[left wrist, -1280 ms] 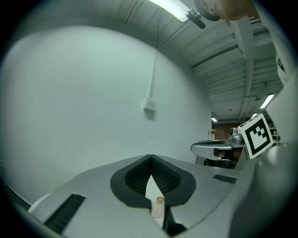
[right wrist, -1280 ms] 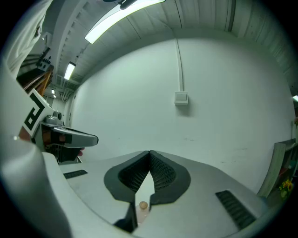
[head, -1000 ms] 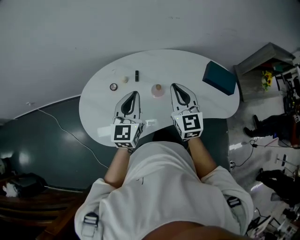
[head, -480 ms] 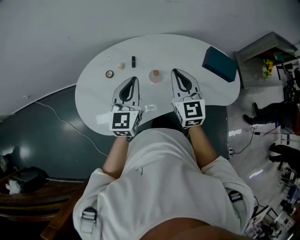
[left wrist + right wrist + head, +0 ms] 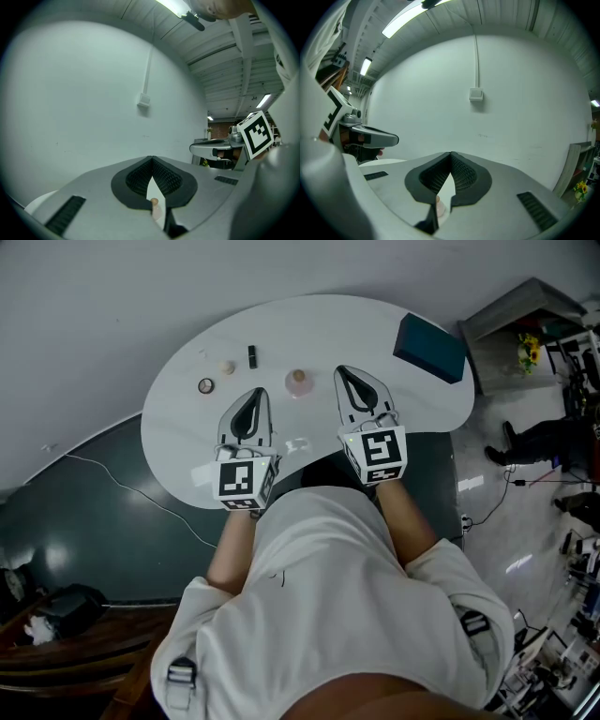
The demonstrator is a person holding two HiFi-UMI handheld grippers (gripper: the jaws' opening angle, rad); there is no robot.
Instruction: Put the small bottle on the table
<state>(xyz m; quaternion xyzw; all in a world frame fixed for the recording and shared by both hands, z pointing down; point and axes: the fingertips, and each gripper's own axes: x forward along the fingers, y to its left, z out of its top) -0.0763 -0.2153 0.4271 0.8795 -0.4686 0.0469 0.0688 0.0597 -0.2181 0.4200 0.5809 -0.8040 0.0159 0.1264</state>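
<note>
The small bottle [image 5: 298, 382], pale pink with a tan cap, stands upright on the white table [image 5: 375, 324], between my two grippers and slightly beyond their tips. My left gripper [image 5: 258, 392] is shut and empty, just left of the bottle. On the bottle's right, my right gripper [image 5: 339, 371] is also shut and holds nothing. In the left gripper view the left gripper [image 5: 151, 159] has its jaws meeting at the tip, and the bottle [image 5: 155, 206] shows low in the gap behind them. The right gripper [image 5: 451, 153] looks the same in its own view, with the bottle [image 5: 439, 206] low in the gap.
On the table's far left lie a small round disc [image 5: 205, 385], a small beige piece [image 5: 226, 366] and a short black item [image 5: 251, 356]. A dark teal box [image 5: 429, 348] sits at the table's far right. A grey wall stands beyond the table, with cluttered floor at the right.
The head view has shifted, so the table and grippers sit higher and more to the left in the frame. Both grippers stay shut on either side of the bottle.
</note>
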